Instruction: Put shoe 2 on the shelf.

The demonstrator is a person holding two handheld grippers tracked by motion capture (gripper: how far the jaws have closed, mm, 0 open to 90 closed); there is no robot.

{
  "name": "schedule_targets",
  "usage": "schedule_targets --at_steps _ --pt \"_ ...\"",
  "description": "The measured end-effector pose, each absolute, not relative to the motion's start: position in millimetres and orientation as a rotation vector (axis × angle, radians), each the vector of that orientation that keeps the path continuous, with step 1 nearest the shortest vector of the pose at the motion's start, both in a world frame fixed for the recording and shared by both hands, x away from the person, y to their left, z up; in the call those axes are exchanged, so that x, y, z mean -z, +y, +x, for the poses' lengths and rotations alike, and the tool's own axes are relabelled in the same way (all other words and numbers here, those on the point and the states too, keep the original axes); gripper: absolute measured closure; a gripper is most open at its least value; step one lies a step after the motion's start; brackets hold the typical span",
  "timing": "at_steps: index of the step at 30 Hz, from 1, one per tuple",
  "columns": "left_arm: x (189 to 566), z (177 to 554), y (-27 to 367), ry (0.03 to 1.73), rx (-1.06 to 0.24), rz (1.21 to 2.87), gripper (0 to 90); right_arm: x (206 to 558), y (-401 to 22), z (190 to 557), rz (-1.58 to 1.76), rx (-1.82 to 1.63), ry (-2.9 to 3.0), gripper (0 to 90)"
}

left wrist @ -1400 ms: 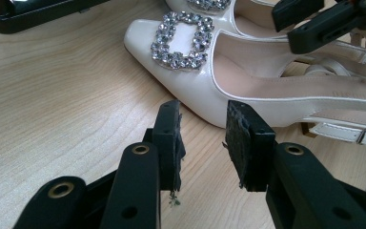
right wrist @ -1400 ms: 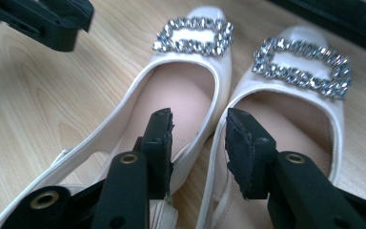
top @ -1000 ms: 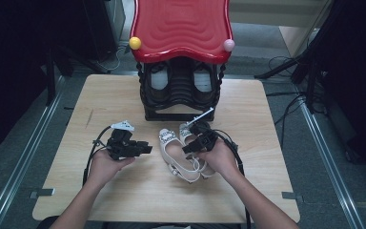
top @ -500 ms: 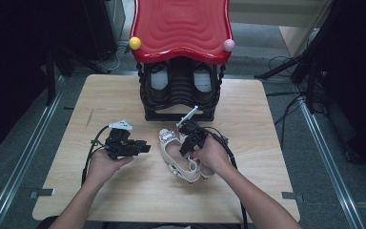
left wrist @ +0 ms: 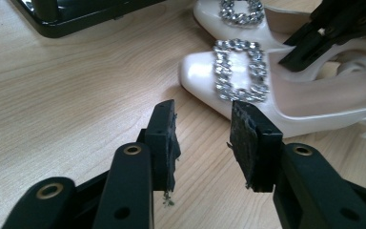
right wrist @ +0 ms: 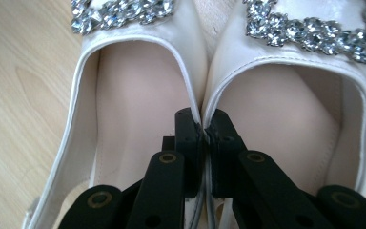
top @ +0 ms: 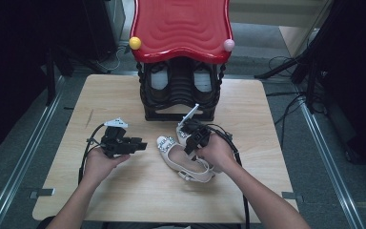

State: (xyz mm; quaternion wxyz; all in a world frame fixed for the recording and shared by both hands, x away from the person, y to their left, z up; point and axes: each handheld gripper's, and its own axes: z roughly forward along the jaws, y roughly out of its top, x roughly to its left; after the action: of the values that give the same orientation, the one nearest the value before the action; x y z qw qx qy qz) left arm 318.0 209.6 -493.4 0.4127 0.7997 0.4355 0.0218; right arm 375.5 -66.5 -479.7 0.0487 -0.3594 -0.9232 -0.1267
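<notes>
A pale wooden worktop (top: 124, 95) carries a black shoe rack (top: 181, 107) at its far edge and two white buckled shoes (top: 183, 160) side by side just before it.

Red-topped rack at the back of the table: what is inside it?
Under the red top, the black rack holds dark shoes with pale insoles, one on each side. The top covers their upper ends; the middle is too dark to tell.

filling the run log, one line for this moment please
right gripper: shut on shoes, just closed | left gripper: open, nothing held | shoes on table
</notes>
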Motion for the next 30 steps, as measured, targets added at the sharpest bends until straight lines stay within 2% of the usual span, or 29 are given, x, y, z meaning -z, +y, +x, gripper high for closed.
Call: schedule_targets --at_steps 11,30 --pt "493.3 319.2 227.4 1.133 -0.108 1.993 53.3 450.4 -76.2 368.9 -0.831 0.423 -2.931 86.3" --pt "496.0 304.4 252.7 1.199 -0.161 1.943 52.9 346.1 -68.4 373.2 -0.409 0.682 -2.963 86.1"
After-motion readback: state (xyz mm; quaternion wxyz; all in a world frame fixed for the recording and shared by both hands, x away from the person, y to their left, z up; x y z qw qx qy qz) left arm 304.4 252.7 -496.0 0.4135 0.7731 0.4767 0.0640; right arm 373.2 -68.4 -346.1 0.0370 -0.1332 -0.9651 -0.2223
